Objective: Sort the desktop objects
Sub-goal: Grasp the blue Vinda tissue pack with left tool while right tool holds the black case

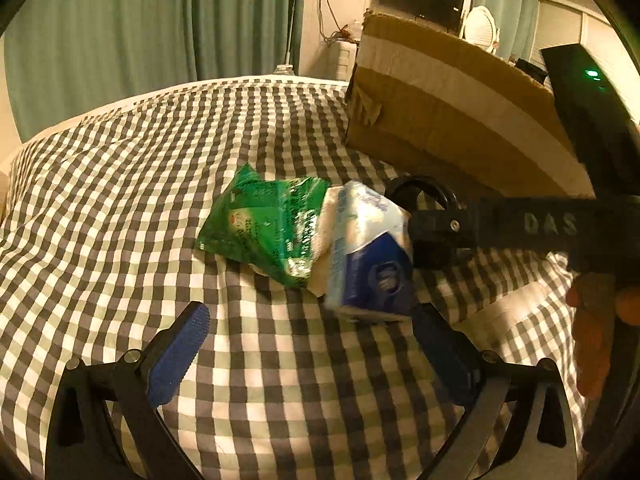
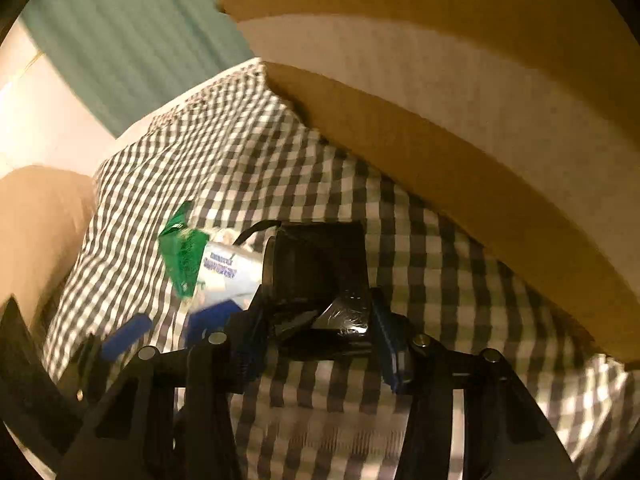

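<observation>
Two tissue packs (image 1: 316,240), one box (image 1: 452,120)

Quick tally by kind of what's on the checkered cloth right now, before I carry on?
Tissue packs: 2, green pack and blue-and-white pack
Black object between the right gripper fingers: 1
Cardboard box: 1
Total: 4

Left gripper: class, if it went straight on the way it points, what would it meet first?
Probably the blue-and-white plastic tissue pack, ahead of the open left gripper on the checked cloth; depth is uncertain.
</observation>
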Motion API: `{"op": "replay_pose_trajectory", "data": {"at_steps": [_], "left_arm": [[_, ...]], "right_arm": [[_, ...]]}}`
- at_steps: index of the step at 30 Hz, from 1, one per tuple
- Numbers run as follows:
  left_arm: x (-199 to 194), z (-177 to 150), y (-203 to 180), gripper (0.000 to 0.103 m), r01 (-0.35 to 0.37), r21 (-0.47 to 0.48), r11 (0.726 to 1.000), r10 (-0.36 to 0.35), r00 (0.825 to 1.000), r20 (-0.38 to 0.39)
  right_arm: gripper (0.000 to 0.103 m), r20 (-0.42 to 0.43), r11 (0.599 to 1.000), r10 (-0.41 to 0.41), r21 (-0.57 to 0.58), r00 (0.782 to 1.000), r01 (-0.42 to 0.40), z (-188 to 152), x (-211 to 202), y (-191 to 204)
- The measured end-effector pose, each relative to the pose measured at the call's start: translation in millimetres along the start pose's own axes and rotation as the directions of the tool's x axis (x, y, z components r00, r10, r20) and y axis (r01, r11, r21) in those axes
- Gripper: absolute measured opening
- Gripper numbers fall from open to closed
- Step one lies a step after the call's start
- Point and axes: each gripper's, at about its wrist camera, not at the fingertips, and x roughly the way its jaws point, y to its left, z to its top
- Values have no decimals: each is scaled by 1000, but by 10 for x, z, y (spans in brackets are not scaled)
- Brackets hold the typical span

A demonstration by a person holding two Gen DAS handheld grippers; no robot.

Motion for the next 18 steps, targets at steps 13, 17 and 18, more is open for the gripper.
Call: {"op": "replay_pose_trajectory", "data": {"at_steps": [13,17,18], "left_arm": [[317,154,-301,95,33,26,999,-32,998,-53],[413,182,-259,70,0,21,1000,1,998,-68],[409,186,-255,51,-7,35,999,9,998,-65]], "right_arm": [[46,132,995,-97,-26,986,101,-200,-799,-164],[46,129,996,-87,-13,988,89,-185,-785,-138],[46,126,996,-83,-15,988,86,-180,-777,-133]]}}
